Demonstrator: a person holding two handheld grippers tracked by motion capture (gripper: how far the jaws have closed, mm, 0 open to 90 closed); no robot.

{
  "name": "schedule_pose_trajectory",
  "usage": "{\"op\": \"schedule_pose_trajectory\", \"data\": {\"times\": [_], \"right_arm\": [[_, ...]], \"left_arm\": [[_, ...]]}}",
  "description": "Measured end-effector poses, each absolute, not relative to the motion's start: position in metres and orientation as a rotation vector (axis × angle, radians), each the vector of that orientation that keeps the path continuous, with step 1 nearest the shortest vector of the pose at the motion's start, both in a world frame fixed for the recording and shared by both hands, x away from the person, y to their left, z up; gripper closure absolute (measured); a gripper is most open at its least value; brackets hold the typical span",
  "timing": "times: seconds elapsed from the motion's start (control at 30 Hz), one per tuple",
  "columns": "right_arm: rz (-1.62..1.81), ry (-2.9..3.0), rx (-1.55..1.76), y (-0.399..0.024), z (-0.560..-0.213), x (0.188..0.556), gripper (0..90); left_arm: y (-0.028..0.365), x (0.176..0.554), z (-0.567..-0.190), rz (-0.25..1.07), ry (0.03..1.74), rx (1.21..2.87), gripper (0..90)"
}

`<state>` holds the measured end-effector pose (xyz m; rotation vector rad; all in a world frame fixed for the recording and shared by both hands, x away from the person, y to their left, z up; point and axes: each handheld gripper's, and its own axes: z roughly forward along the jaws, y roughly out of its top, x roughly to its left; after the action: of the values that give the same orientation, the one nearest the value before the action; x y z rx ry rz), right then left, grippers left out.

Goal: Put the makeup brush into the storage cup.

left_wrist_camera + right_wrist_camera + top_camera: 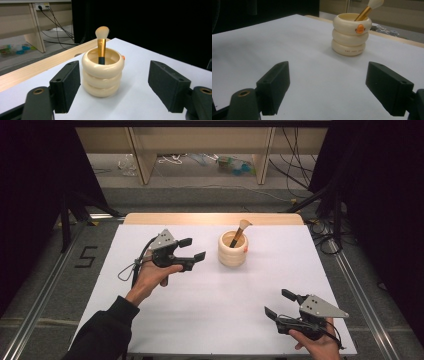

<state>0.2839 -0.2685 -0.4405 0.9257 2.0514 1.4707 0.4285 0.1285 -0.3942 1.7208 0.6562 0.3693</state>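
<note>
A makeup brush (239,233) stands in a cream holder (233,251) made of three stacked rings. The holder sits on the white table (210,300), a little right of the middle and toward the far side. The brush's long axis runs steeply up: the dark handle end is down inside the holder and the pale bristle head points up, leaning over the far right rim in the high view. In the left gripper view the brush (101,45) looks almost upright against the back wall of the holder (102,72); in the right gripper view it (368,9) slants up to the right, above a small orange beak on the holder's (351,33) top ring. The left gripper (193,249) hovers just left of the holder and points at it, jaws spread wide with nothing between the pads; they have just been opening. The right gripper (278,304) sits low at the near right corner, well apart from the holder, its jaws also spread and holding nothing. Bare white table lies between both grippers and the holder. A light wooden strip (213,218) runs along the table's far edge, close behind the holder; beyond it are floor cables and wooden furniture legs.
</note>
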Motion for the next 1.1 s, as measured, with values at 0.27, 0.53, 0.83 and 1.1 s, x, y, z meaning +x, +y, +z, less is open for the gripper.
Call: {"op": "schedule_pose_trajectory", "data": {"times": [0.27,0.53,0.83,1.1], "right_arm": [[1.445,2.056,0.923,-0.27,-0.439,0.283,20.2],[1.423,2.062,0.908,-0.271,-0.438,0.283,20.3],[1.42,2.057,0.91,-0.271,-0.438,0.283,20.3],[1.472,2.044,0.92,-0.268,-0.44,0.284,20.3]], "left_arm": [[0.148,0.404,-0.403,0.399,0.661,1.705,24.8],[0.16,0.387,-0.425,0.403,0.701,1.714,24.6],[0.166,0.374,-0.425,0.424,0.659,1.703,22.9],[0.167,0.363,-0.431,0.433,0.643,1.711,22.0]]}}
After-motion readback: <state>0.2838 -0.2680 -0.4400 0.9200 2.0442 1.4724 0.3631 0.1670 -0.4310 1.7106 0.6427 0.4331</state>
